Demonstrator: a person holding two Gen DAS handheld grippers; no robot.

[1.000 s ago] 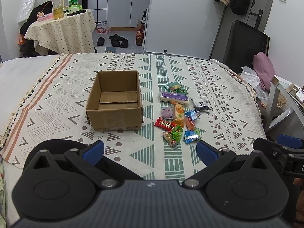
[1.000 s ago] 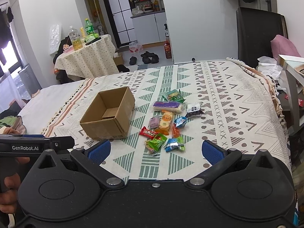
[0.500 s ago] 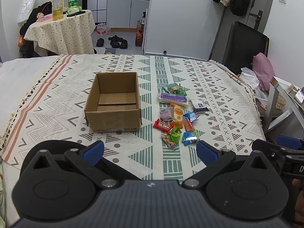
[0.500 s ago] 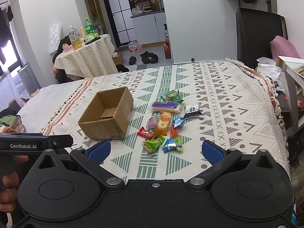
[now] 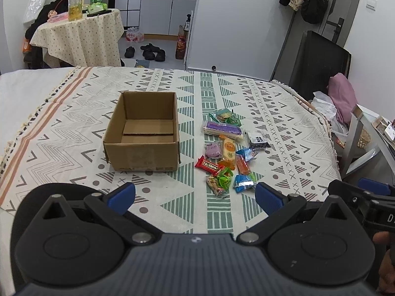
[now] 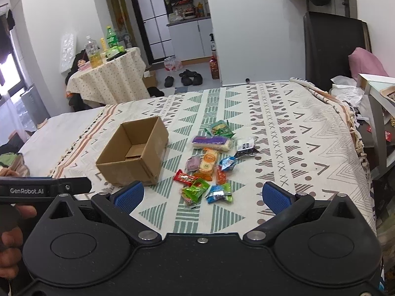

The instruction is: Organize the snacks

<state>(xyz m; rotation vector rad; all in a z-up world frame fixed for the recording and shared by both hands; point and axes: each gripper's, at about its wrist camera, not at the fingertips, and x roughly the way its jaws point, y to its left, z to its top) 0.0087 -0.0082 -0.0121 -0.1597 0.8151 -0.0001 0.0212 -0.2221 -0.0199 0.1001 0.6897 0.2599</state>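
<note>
An empty brown cardboard box (image 5: 143, 133) (image 6: 134, 155) stands open on the patterned bedspread (image 5: 271, 113). Right of it lies a loose pile of several wrapped snacks: a purple bar (image 5: 223, 127) (image 6: 212, 141), a black packet (image 5: 258, 139), a red bar (image 5: 207, 165) (image 6: 185, 178), green sweets (image 5: 223, 180) (image 6: 196, 190) and a blue packet (image 5: 243, 183) (image 6: 218, 193). My left gripper (image 5: 195, 196) hangs open above the near edge of the bed, nothing between its blue pads. My right gripper (image 6: 202, 194) is open too, just short of the pile.
A small round table (image 5: 79, 37) with bottles stands behind the bed at the left. Shoes (image 5: 150, 50) lie on the floor beyond. A dark chair (image 5: 318, 61) and a cluttered side table (image 5: 370, 133) flank the bed's right edge. A hand (image 6: 9, 236) holds the left tool.
Both grippers have pulled back and up a little; box and snacks sit slightly lower and smaller in the views. Nothing on the bed has moved.
</note>
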